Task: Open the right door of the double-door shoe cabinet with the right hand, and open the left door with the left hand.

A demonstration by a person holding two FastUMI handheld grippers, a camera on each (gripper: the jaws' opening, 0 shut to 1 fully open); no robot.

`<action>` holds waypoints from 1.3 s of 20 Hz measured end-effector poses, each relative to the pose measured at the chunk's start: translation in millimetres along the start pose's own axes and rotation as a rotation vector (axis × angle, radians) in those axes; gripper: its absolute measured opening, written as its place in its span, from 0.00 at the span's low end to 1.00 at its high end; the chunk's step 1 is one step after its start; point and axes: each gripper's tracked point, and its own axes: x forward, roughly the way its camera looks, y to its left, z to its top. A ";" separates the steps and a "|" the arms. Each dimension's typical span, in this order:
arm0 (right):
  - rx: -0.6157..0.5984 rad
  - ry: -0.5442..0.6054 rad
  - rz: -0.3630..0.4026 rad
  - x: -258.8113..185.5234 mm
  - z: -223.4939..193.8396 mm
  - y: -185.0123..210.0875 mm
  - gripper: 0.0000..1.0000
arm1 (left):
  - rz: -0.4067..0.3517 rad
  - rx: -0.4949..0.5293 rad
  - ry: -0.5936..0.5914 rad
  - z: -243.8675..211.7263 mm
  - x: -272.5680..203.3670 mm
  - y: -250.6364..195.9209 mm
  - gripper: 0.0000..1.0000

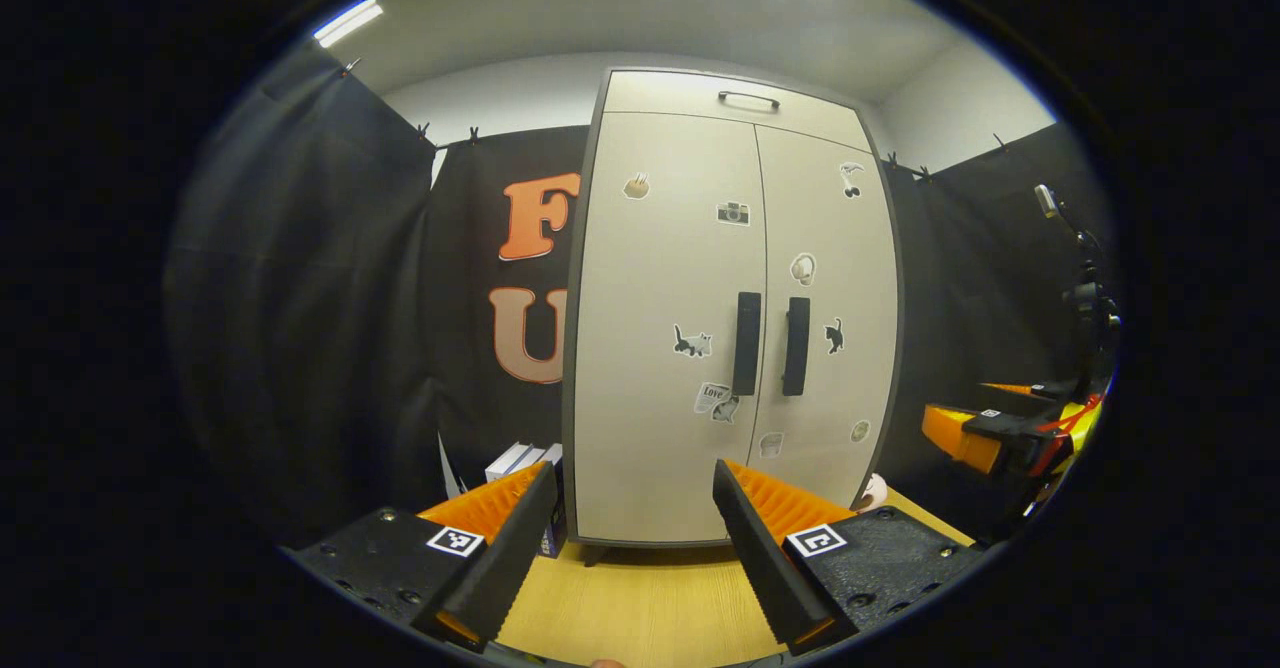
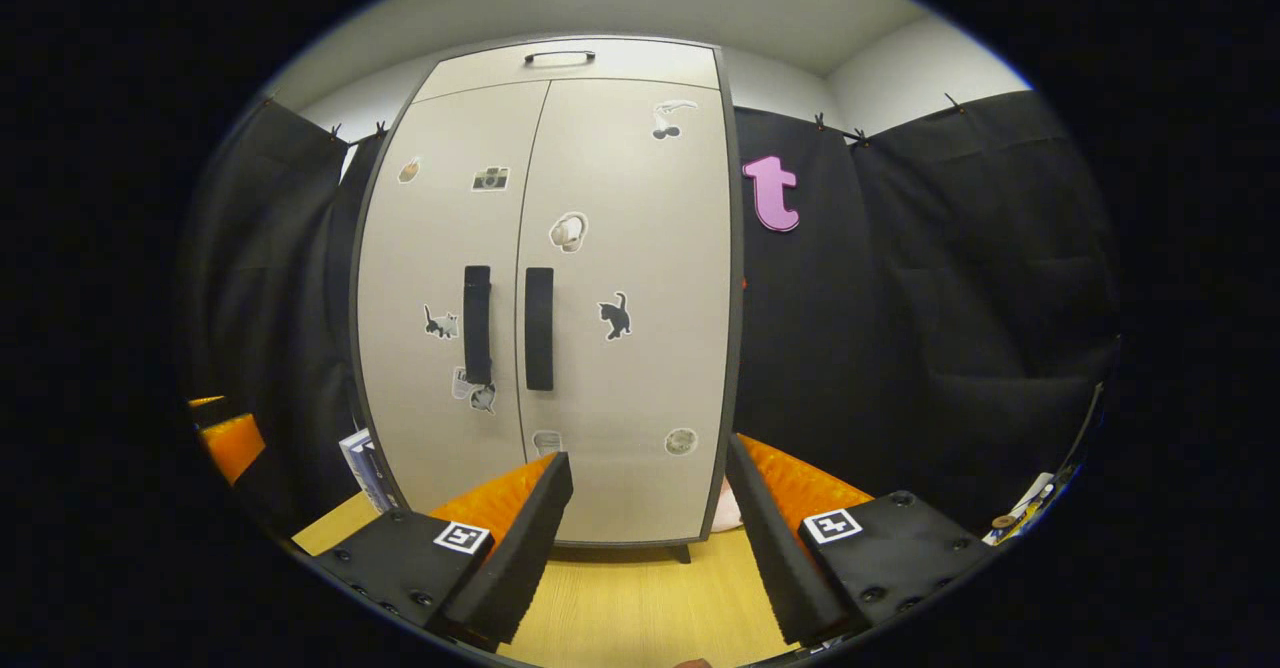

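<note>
Before the shut shoe cabinet (image 1: 735, 308), both the left gripper (image 1: 630, 548) and right gripper (image 2: 650, 548) hang wide, ready for its handles.

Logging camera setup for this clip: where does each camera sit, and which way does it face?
Left gripper view: rides the left hand-held gripper, facing the shoe cabinet from its left; own open fingers at bottom, the right hand-held gripper at far right.
Right gripper view: rides the right one, facing the cabinet from its right; own open fingers at bottom.
Shared: both closed doors and the two dark handles.
</note>
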 end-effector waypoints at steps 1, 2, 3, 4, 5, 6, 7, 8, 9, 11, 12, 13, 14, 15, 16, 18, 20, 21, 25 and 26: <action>-0.003 0.001 0.008 6.7 1.7 6.2 0.94 | 0.001 -0.001 0.002 -0.9 0.1 1.6 0.95; -0.010 0.004 0.015 13.9 2.2 11.5 0.94 | 0.002 -0.001 0.003 -1.7 0.7 2.8 0.95; -0.011 0.008 0.014 21.7 2.6 15.9 0.94 | 0.006 -0.002 0.005 -3.5 1.2 4.6 0.95; -0.006 0.007 0.016 28.9 4.4 20.0 0.98 | 0.011 -0.002 0.006 -4.6 0.9 8.1 0.95; 0.004 0.005 0.022 36.0 7.0 25.1 0.98 | 0.016 -0.002 0.008 -6.1 1.6 10.7 0.95; 0.017 0.008 0.030 43.6 9.3 29.3 0.98 | 0.020 -0.001 0.011 -7.1 2.1 13.0 0.95; 0.032 0.010 0.038 50.7 12.3 33.6 0.98 | 0.026 0.000 0.013 -7.4 2.7 15.3 0.95; 0.039 0.012 0.039 57.3 15.3 35.6 0.99 | 0.031 0.001 0.017 -9.5 4.3 18.4 0.95; 0.037 0.007 0.039 64.6 19.8 37.7 0.98 | 0.036 0.001 0.020 -10.7 3.9 21.0 0.95; 0.032 0.002 0.040 79.6 26.8 43.2 0.98 | 0.047 -0.001 0.024 -11.6 5.8 26.1 0.95; 0.034 0.004 0.048 85.7 29.6 47.6 0.98 | 0.053 -0.002 0.026 -12.7 7.0 28.8 0.95; 0.039 0.006 0.057 93.0 32.1 52.1 0.98 | 0.058 0.000 0.028 -13.8 8.4 31.2 0.95; 0.045 0.010 0.063 101.0 34.1 55.8 0.98 | 0.063 0.003 0.030 -14.2 10.5 33.3 0.95; 0.050 0.013 0.067 108.0 36.4 59.8 0.98 | 0.067 0.004 0.031 -14.4 11.9 36.2 0.95; 0.053 0.017 0.070 115.9 37.8 63.7 0.98 | 0.071 0.004 0.033 -15.3 13.6 37.5 0.95; 0.055 0.017 0.081 129.8 41.1 72.6 0.98 | 0.077 0.000 0.035 -16.9 16.4 41.1 0.95; 0.047 0.020 0.085 142.3 43.1 78.8 0.98 | 0.080 -0.007 0.041 -19.1 20.8 43.9 0.95; 0.043 0.019 0.087 148.4 44.3 82.4 0.98 | 0.085 -0.009 0.042 -18.7 22.1 46.0 0.95; 0.046 0.022 0.100 169.5 46.3 94.4 0.98 | 0.100 -0.006 0.042 -19.5 30.2 53.6 0.92; 0.045 0.026 0.101 174.8 45.7 95.9 0.94 | 0.103 -0.008 0.043 -19.4 32.7 55.3 0.95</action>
